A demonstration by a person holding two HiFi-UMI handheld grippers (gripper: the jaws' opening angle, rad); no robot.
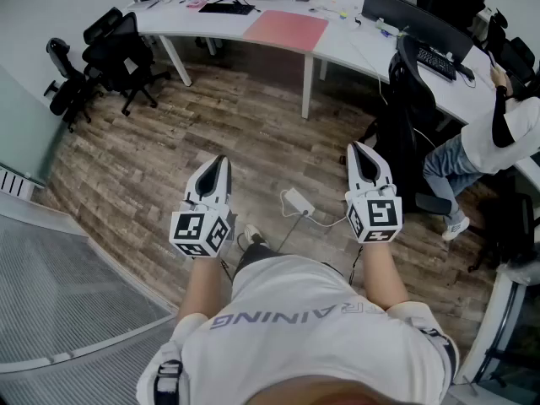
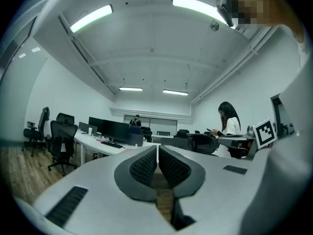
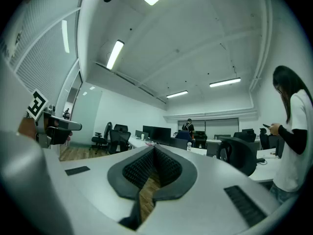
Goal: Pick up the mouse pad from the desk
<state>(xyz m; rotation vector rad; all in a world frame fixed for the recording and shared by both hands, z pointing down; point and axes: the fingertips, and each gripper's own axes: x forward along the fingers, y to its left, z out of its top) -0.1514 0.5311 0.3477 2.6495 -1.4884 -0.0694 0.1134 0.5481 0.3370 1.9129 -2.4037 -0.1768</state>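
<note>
A pink mouse pad (image 1: 285, 29) lies flat on the long white desk (image 1: 337, 45) at the far side of the room. My left gripper (image 1: 221, 159) is held level over the wooden floor, far short of the desk, its jaws shut with nothing between them. Beside it, my right gripper (image 1: 355, 148) is also level and shut on nothing. In the left gripper view the shut tips (image 2: 157, 148) point toward the desk (image 2: 100, 146). The right gripper view shows its shut tips (image 3: 154, 148) aimed across the room at the monitors.
Black office chairs (image 1: 118, 49) stand at the left, another chair (image 1: 403, 112) at the right. A seated person (image 1: 494, 137) is at the right desk. A white power strip (image 1: 298, 201) with cable lies on the floor between the grippers. A keyboard (image 1: 226, 8) sits on the desk.
</note>
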